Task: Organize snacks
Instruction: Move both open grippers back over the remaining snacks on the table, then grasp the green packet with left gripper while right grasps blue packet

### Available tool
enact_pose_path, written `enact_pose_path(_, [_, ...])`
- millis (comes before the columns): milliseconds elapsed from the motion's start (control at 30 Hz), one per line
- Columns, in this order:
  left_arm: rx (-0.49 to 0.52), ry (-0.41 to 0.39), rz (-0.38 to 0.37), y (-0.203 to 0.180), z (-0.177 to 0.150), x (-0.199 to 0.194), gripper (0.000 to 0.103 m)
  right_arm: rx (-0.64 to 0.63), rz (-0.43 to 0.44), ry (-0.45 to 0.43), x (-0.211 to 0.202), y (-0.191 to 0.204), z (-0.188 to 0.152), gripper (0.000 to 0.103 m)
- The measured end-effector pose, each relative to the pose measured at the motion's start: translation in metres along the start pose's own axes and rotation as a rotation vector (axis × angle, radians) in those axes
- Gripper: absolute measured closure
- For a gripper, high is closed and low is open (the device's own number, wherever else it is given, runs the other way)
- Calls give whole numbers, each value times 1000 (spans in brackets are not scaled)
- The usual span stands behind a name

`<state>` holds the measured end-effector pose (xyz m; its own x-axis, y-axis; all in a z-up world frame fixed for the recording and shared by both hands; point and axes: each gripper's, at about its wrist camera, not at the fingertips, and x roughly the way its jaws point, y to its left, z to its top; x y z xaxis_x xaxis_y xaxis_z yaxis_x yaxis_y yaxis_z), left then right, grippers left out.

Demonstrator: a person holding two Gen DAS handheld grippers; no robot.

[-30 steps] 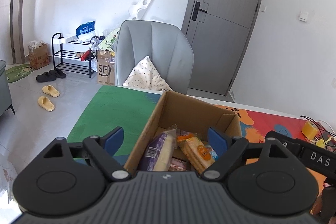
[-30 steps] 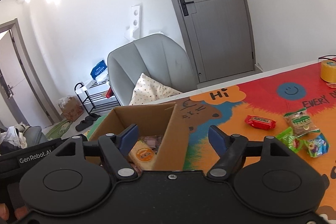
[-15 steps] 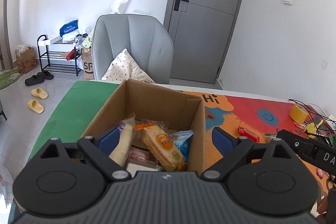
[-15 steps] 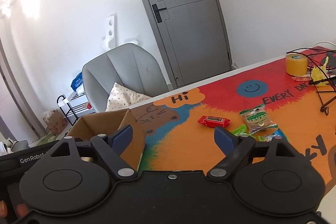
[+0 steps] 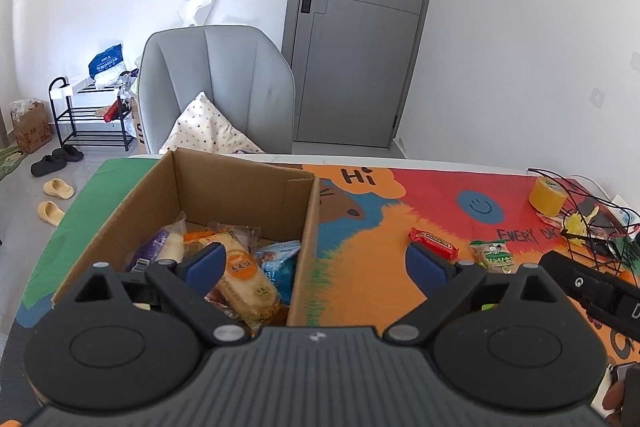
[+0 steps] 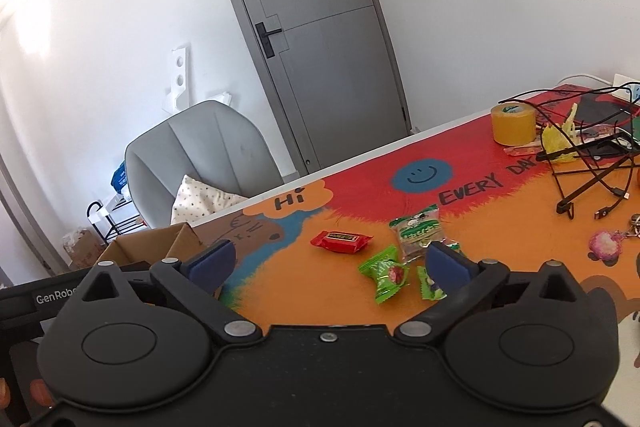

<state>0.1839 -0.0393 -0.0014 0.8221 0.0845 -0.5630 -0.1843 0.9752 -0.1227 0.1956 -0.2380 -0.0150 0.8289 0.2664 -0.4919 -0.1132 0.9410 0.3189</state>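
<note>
The cardboard box (image 5: pixel 304 227) sits at the left of the worktop (image 6: pixel 304 291), already holding several packets, among them a long orange-labelled biscuit pack (image 5: pixel 244 279) and a blue packet (image 5: pixel 280 263). The loose snacks lie to its right on the colourful mat: a red wrapped bar (image 6: pixel 340 239) at about 12 o'clock from the right gripper (image 6: pixel 326 267), a clear-and-green biscuit packet (image 6: pixel 420 231) at about 1 o'clock, and two small green candy packets (image 6: pixel 386 277) just beyond the blue pads.

The right gripper's jaws are opening, with nothing between them; it hangs above the mat, not touching any snack. The left gripper (image 5: pixel 314 263) is released and empty, straddling the box's right wall in its view.

The step in hand looks like a reach for the next loose snack. The nearest green candy is the natural choice. To do it well, centre the spread jaws over one packet only, lower until the pads bracket its crinkled body rather than a flimsy end tab, and keep clear of the neighbouring green packet so that it is not dragged along. The thin wrapper may slide on the mat, so close squarely.
</note>
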Motion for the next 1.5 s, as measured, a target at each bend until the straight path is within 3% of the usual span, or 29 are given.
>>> enact_pose_path(733, [89, 38, -73, -86, -18, 38, 7, 115, -84, 30, 11, -88, -8, 3])
enact_pose_path(1133, [94, 74, -65, -107, -28, 72, 11, 135, -59, 125, 55, -105, -19, 26])
enact_pose_path(1367, [95, 97, -58, -113, -32, 90, 20, 140, -36, 158, 77, -109, -25, 33])
enact_pose_path(1433, [94, 99, -57, -115, -33, 95, 21, 138, -29, 165, 83, -110, -26, 39])
enact_pose_path(1500, [94, 103, -56, -118, -34, 99, 22, 136, -26, 163, 86, -111, -28, 55])
